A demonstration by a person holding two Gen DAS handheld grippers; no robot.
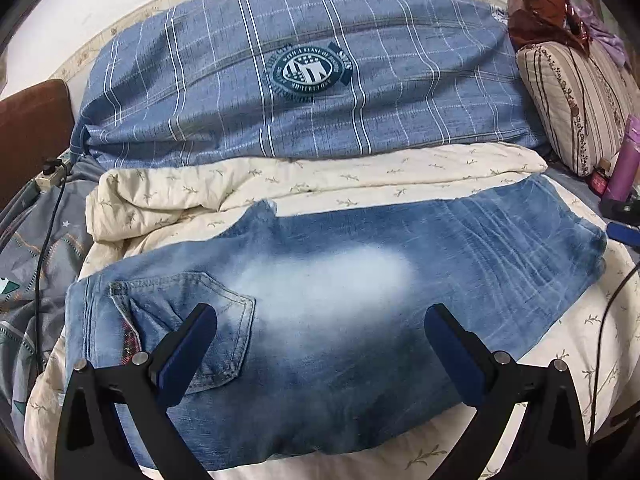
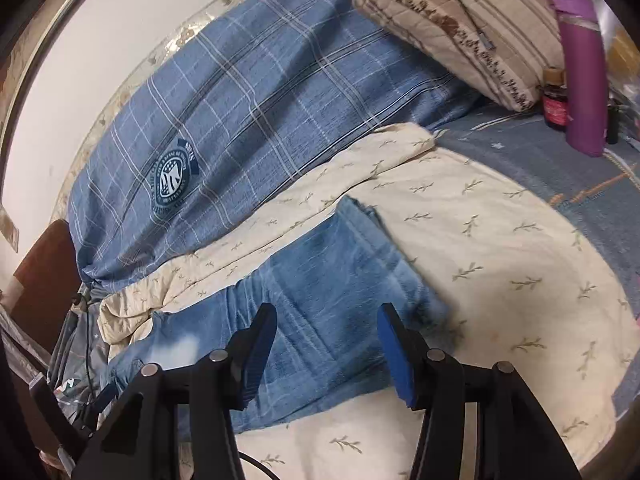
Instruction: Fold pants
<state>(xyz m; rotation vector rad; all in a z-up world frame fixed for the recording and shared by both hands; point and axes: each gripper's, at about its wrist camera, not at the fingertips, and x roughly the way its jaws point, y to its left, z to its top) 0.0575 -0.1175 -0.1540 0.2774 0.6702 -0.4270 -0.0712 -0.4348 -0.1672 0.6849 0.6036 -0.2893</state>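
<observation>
Through my left wrist camera, my left gripper (image 1: pixel 320 324) stands wide with nothing between its jaws, above the folded jeans (image 1: pixel 340 280) on the cream quilt (image 1: pixel 360 180), back pocket (image 1: pixel 200 312) at eight o'clock and the blue plaid duvet (image 1: pixel 280 72) at twelve. Through my right wrist camera, my right gripper (image 2: pixel 326 332) stands half-spread and empty over the jeans' (image 2: pixel 320 280) end, purple bottle (image 2: pixel 580 72) at two o'clock.

both grippers: left gripper (image 1: pixel 320 320) and right gripper (image 2: pixel 327 322) have black angular frames, blue finger pads (image 2: pixel 394 356), round silver pivot screws (image 1: pixel 140 358).
</observation>
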